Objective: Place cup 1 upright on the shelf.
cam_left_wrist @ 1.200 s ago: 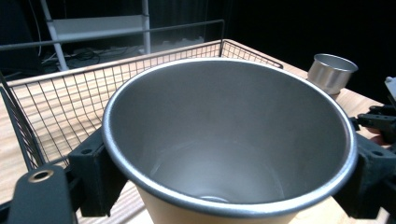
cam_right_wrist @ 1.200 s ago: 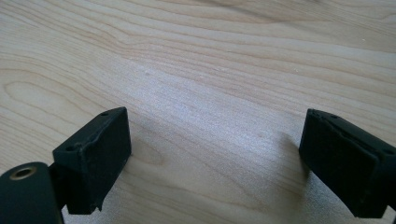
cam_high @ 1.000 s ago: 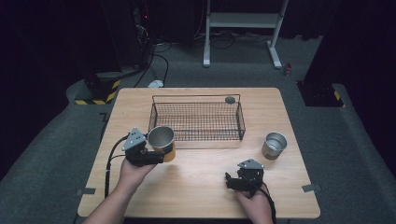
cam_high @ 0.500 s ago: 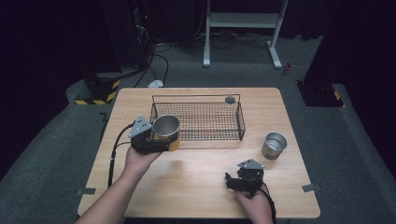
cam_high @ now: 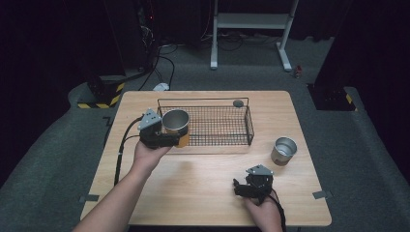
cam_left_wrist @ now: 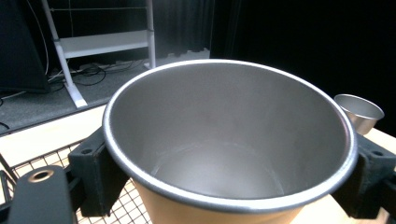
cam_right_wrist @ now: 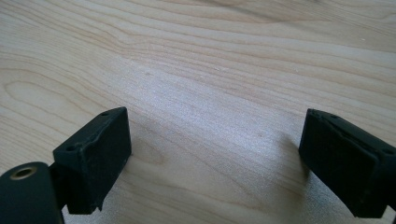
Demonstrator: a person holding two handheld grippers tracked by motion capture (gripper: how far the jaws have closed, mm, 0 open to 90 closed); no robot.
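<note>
- Your left gripper (cam_high: 170,139) grasps the cup (cam_high: 175,122) across its body, one black jaw on each side, mouth up and nearly upright
- The cup sits at the basket's (cam_high: 249,126) left end, over the near-left corner; whether its base clears the wire rim cannot be told from the high view
- The basket interior lies to the right of and beyond the cup, so judge the coming move as a short carry over the rim, then down; the basket's long axis runs left to right along the table (cam_high: 203,179)
- The left gripper view shows the cup (cam_left_wrist: 229,154) empty, with wire mesh (cam_left_wrist: 135,210) directly beneath it and the second cup (cam_left_wrist: 359,112) beyond its rim
- Your right gripper (cam_high: 238,187) rests released near the table's near edge, jaws spread over bare wood (cam_right_wrist: 210,84)
- The second cup (cam_high: 283,150) stands on the table between the basket's right end and your right gripper, well apart from the left one
</note>
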